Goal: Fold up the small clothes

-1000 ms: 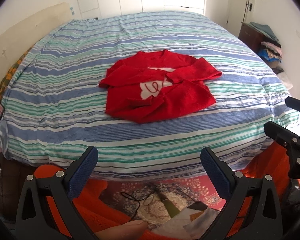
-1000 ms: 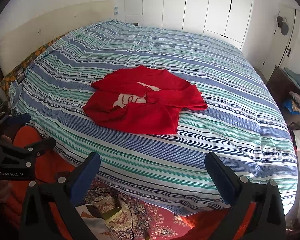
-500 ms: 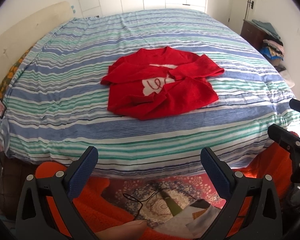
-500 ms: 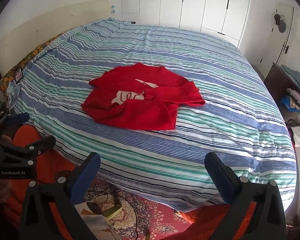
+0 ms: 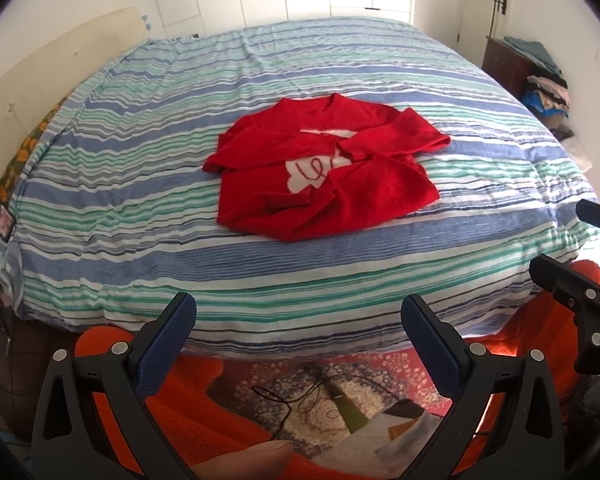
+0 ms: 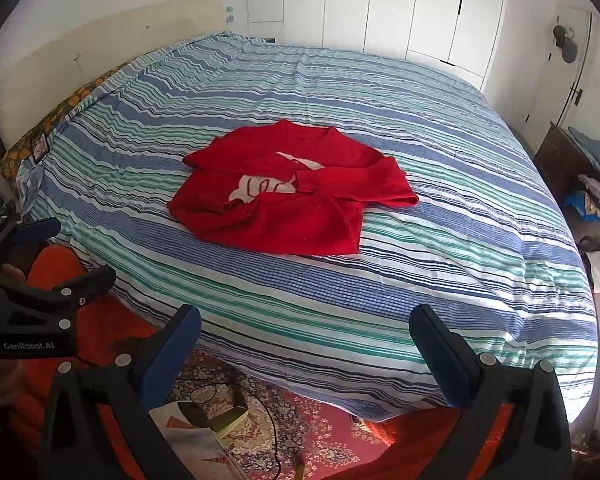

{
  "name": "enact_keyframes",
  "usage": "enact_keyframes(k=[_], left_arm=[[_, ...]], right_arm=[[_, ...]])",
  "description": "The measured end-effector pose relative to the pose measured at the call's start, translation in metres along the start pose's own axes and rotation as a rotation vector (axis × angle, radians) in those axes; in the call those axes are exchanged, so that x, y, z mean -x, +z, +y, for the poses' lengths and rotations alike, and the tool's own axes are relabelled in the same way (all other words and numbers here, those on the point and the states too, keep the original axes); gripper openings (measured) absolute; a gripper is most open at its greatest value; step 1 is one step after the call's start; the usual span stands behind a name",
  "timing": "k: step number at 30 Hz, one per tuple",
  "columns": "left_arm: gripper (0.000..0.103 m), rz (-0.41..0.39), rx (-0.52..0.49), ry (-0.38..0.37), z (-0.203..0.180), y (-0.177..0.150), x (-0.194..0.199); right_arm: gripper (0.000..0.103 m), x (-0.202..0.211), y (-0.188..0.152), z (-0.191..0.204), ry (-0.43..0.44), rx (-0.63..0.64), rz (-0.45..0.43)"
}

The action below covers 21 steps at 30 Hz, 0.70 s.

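Now, through the left wrist camera, we hold our left gripper [image 5: 298,334] wide apart and empty, its blue-padded fingers [image 5: 166,344] hanging over the near edge of the bed with the blue, green and white striped cover [image 5: 140,208]. Out in the middle of that cover lies the small red knit sweater with a white patch on its chest [image 5: 324,176], both sleeves crossed over the front, well apart from us. At the right edge we see our right gripper [image 5: 572,248], fingers spread. Below us, a red patterned rug [image 5: 340,376] with a black cable.

Over to the right wrist camera: our right gripper [image 6: 304,344] is spread wide too, nothing between its pads. The sweater [image 6: 296,196] sits ahead, slightly left of centre on the bed [image 6: 460,240]. Our left gripper [image 6: 66,250] shows at the left edge, fingers parted. White wardrobe doors [image 6: 380,4] stand behind the bed.
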<state>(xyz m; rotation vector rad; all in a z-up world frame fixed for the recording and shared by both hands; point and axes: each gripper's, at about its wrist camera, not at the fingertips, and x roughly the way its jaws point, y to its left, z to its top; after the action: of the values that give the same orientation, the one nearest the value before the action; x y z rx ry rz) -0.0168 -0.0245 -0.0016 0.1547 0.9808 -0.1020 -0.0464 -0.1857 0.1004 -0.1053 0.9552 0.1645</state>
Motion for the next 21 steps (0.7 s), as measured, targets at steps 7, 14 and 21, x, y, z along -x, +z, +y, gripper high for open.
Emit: enact_keyframes(k=[7, 14, 21], left_arm=[[0.102, -0.006, 0.002, 0.008, 0.0002, 0.0006, 0.001], [0.102, -0.006, 0.005, 0.008, 0.0015, 0.0011, 0.0011], [0.102, -0.003, 0.008, 0.003, 0.0023, 0.0017, 0.0009]], right_arm=[[0.103, -0.0015, -0.0001, -0.0007, 0.002, -0.005, 0.002], [0.103, -0.0017, 0.0012, -0.0014, -0.007, -0.01, 0.001], [0.103, -0.0027, 0.0022, 0.0006, -0.011, -0.005, 0.004]])
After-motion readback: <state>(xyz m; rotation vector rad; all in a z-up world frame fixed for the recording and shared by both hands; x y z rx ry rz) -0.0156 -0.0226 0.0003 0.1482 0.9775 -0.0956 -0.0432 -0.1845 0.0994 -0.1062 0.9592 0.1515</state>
